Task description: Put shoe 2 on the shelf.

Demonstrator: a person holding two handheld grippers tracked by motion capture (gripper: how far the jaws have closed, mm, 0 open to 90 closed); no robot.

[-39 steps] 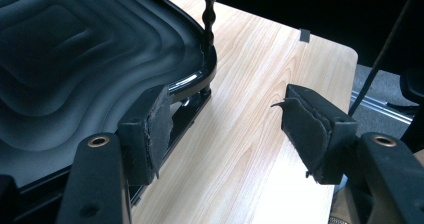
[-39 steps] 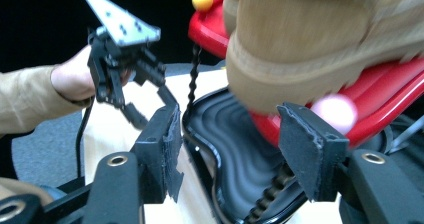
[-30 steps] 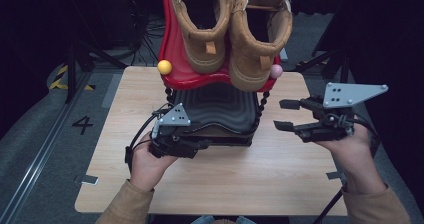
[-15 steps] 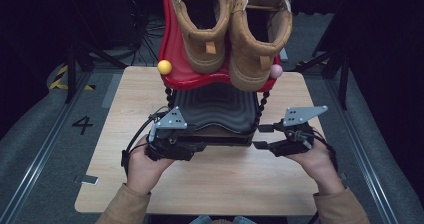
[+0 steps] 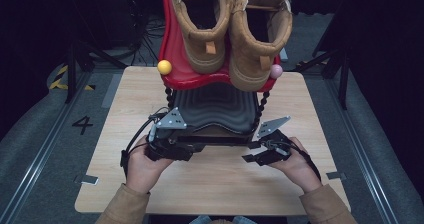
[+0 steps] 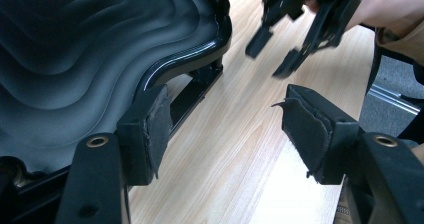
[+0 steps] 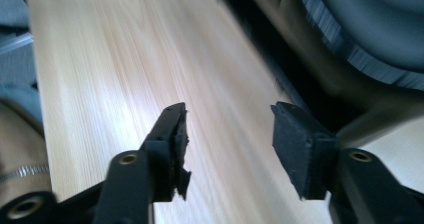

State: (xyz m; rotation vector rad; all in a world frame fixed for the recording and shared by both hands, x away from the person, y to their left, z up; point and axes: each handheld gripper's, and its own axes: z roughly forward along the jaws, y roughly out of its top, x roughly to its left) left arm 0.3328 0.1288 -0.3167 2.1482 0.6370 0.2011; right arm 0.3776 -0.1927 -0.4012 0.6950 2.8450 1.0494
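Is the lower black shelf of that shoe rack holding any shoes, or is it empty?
Empty. The black shelf shows its bare wavy surface, while both boots sit on the red shelf above.

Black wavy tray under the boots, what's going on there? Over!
Left tool open at black wavy plastic tray's front edge, not gripping. Right tool open, jaws just closing, nothing between, beside tray's corner. Nothing blocking.

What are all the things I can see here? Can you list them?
Boots: two, tan, on the red shelf at the back.
Red shelf: one, red, top of the rack.
Black tray: one, black, ridged, lower level of the rack.
Balls: one yellow, one pink, at the red shelf's corners.
Table: one, light wood.
Left tongs: black, open, at the tray's front edge.
Right tongs: black, open, just been closing, nothing between.
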